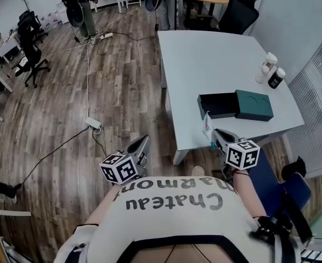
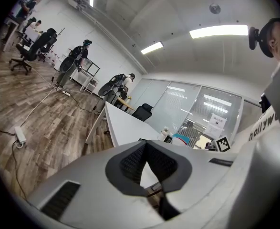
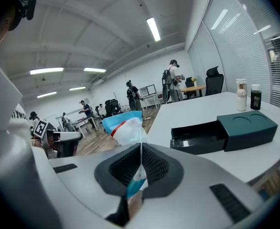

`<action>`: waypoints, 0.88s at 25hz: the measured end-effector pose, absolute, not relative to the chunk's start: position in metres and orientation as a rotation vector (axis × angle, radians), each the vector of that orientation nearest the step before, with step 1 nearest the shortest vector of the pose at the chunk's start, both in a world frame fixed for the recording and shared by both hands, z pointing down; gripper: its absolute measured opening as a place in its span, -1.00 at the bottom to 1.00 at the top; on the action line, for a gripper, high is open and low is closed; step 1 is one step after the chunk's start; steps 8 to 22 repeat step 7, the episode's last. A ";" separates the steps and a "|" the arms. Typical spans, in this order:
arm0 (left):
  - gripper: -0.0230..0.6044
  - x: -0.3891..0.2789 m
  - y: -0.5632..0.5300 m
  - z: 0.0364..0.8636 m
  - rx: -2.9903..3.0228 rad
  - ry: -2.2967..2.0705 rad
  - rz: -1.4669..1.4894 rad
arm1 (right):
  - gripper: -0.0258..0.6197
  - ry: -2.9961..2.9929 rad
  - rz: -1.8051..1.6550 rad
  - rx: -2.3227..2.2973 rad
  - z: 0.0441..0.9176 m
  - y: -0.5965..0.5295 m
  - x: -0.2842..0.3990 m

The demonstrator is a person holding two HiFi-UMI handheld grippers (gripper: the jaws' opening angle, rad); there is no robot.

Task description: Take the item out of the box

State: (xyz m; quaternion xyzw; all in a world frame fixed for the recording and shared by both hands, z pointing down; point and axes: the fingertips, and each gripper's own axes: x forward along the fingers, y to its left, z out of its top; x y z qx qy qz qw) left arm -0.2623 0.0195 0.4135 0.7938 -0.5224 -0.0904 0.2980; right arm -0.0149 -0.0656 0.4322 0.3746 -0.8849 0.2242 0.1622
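Packet (image 3: pixel 125 128) pinched in right claw (image 3: pixel 140 147), blue print clear only in right gripper view; left claw (image 2: pixel 147 144) closed.

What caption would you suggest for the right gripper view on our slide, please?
Right gripper shut on a blue-and-white packet, clear of the open dark green box on the table.

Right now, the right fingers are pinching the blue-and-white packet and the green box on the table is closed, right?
Not quite. The right gripper does pinch the blue-and-white packet between its fingers, but the green box on the table is open: its black tray is slid out of the sleeve. The right gripper view shows it.
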 end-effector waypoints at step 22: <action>-0.96 -0.270 0.031 0.415 2.090 -1.394 -0.242 | -0.90 -2.502 0.620 1.047 0.434 -0.055 -0.024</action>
